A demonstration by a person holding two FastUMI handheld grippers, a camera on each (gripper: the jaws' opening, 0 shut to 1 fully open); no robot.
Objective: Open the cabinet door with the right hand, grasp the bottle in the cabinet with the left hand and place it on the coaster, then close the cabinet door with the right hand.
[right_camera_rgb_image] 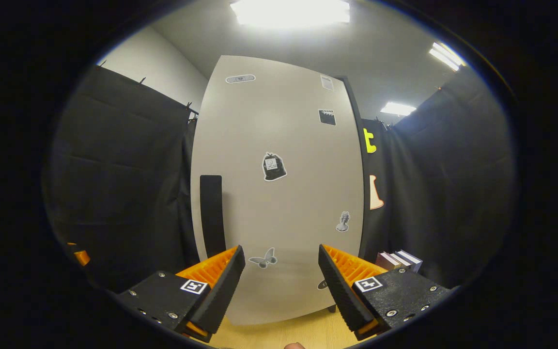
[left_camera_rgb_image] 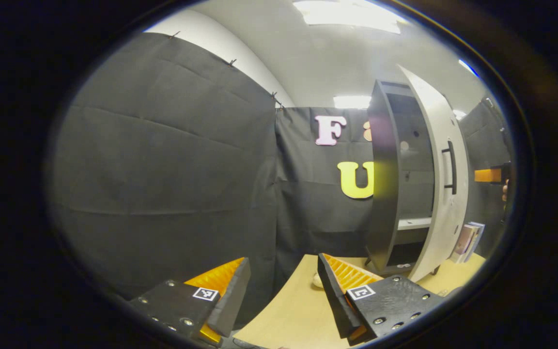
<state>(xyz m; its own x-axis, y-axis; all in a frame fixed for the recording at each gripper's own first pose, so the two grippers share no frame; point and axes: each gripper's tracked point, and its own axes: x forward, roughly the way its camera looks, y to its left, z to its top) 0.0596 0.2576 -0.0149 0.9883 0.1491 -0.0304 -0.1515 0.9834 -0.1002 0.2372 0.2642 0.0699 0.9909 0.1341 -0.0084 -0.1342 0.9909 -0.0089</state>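
In the left gripper view, the left claw [left_camera_rgb_image: 283, 283] sits low in the frame with its two fingers spread wide and nothing between them, above the edge of a pale wooden surface [left_camera_rgb_image: 298, 310]. Farther off to the right stands a tall, narrow cabinet [left_camera_rgb_image: 384, 184], its long axis vertical, resting on that surface. Its light-coloured door [left_camera_rgb_image: 446, 203] is swung partly open, so the dark interior and a pale shelf [left_camera_rgb_image: 414, 223] can be seen. A dark vertical handle [left_camera_rgb_image: 451, 167] runs up the door's outer face. No bottle can be made out inside from this angle. A few books [left_camera_rgb_image: 469, 241] lean just beside the cabinet on its far right. At the right edge, part of the other gripper and a hand [left_camera_rgb_image: 504, 190] appear beyond the door. In the right gripper view, the right claw [right_camera_rgb_image: 281, 283] is also spread wide and empty, facing the door's [right_camera_rgb_image: 279, 194] broad front, which carries several small stickers [right_camera_rgb_image: 274, 167], with the handle [right_camera_rgb_image: 211, 213] at its left side.
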